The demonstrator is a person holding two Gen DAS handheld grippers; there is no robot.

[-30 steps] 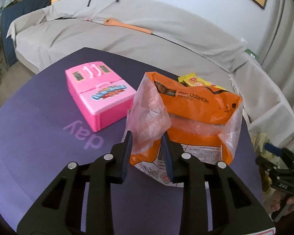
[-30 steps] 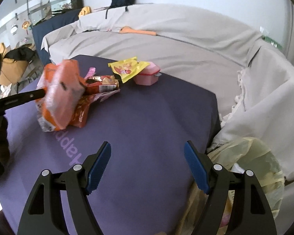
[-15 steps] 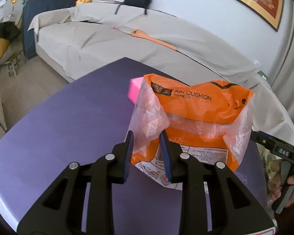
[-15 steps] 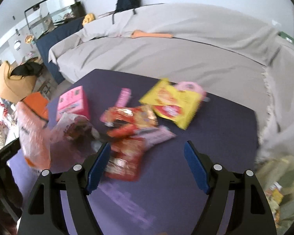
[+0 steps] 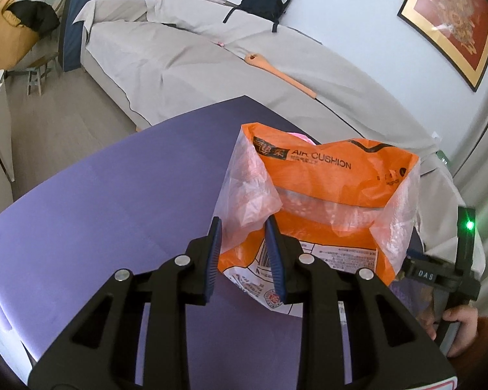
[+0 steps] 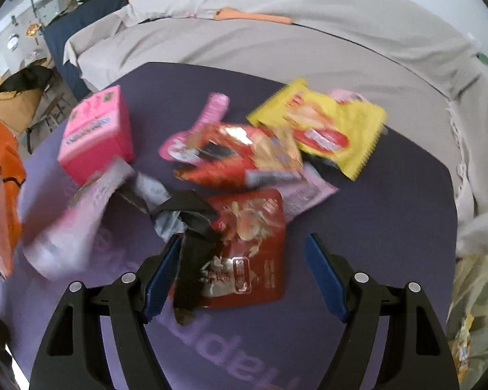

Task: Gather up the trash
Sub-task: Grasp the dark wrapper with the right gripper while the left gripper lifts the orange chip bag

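My left gripper (image 5: 244,243) is shut on the clear edge of an orange "AIR CUSHION" plastic bag (image 5: 325,201) and holds it up above the purple table (image 5: 114,211). The bag also shows at the left edge of the right wrist view (image 6: 0,175). My right gripper (image 6: 244,269) is open and empty over a pile of wrappers: a dark red packet (image 6: 247,247), a black wrapper (image 6: 192,227), a red-and-gold packet (image 6: 240,156), a yellow packet (image 6: 325,130) and a pale pink wrapper (image 6: 78,214).
A pink box (image 6: 97,133) stands on the table's left. A yellowish trash bag (image 6: 475,308) hangs off the table's right edge. A grey-covered sofa (image 5: 211,55) curves behind the table, with an orange back-scratcher (image 5: 279,74) on it.
My left gripper has lifted the orange bag higher and turned away from the pink box. My right gripper has swung left and down from the table's edge to above the wrapper pile.
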